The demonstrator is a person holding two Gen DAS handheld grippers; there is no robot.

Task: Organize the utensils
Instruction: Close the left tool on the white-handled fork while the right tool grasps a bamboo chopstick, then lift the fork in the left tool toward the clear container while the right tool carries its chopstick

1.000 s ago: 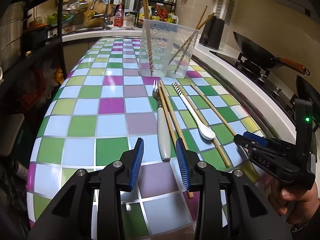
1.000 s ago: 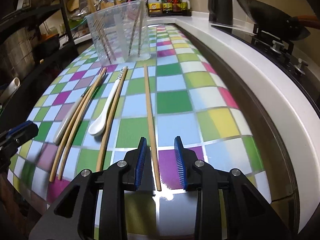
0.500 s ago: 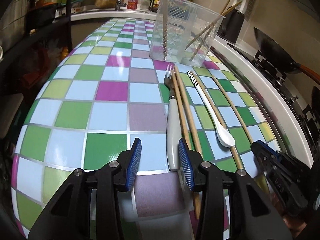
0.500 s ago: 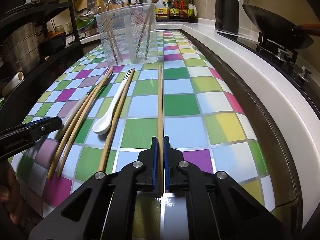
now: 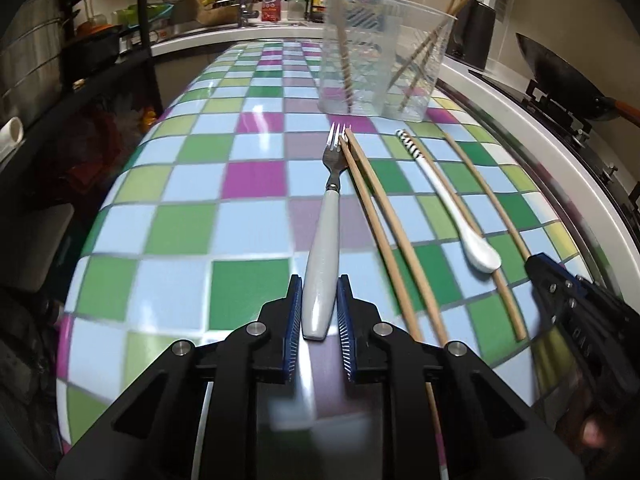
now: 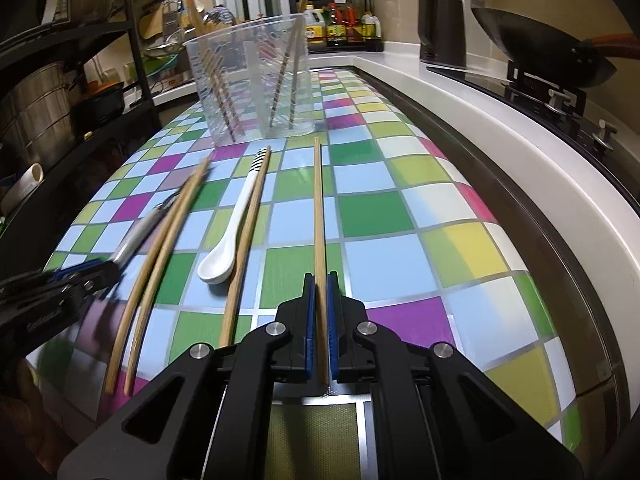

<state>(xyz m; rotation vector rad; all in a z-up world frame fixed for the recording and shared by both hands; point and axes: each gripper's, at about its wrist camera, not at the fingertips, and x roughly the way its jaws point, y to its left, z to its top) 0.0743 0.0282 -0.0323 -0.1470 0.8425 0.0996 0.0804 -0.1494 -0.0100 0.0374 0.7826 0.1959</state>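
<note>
My left gripper (image 5: pixel 319 312) has its blue pads on both sides of the white handle of a fork (image 5: pixel 322 264) that lies on the checkered counter. My right gripper (image 6: pixel 318 308) is shut on the near end of a single wooden chopstick (image 6: pixel 318 216). A pair of chopsticks (image 5: pixel 384 232), a white spoon (image 5: pixel 460 216) with a striped handle end and another chopstick (image 5: pixel 486 216) lie beside the fork. A clear plastic utensil holder (image 5: pixel 380 56) with several chopsticks in it stands at the far end; it also shows in the right wrist view (image 6: pixel 252 80).
A white counter edge (image 6: pixel 500 148) and a stove with a black wok (image 6: pixel 536 48) run along the right. A black kettle (image 6: pixel 442 28) stands at the back. A dark shelf rack with pots (image 5: pixel 52 64) is on the left. A sink and bottles are behind the holder.
My left gripper moved to the right and forward and closed around the fork handle. My right gripper closed on the single chopstick and stays shut on it.
</note>
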